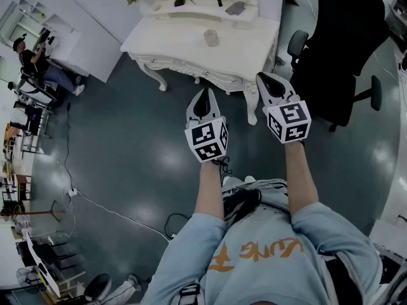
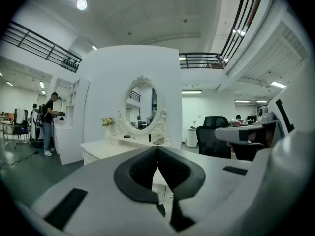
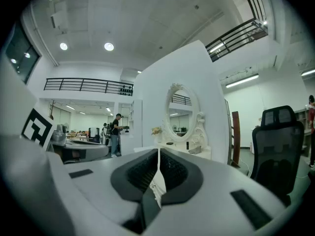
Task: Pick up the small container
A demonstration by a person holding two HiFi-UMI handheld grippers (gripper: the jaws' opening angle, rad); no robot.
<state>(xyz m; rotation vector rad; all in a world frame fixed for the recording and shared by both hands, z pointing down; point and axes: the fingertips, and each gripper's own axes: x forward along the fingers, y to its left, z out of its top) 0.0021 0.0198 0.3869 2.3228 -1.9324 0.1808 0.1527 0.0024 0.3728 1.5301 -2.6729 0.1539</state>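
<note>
Head view looks steeply down from above the person, bench [image 1: 191,43] at top centre, well off. Left gripper view rides the left hand-held gripper [image 1: 205,91], low, facing level at the mirror [image 2: 142,104], mid-frame. Right gripper view likewise, mirror right of centre. All share bench and chair [image 1: 346,37].

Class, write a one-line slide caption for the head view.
Left gripper and right gripper, both shut and empty, point toward the small container on the white dressing table.
</note>
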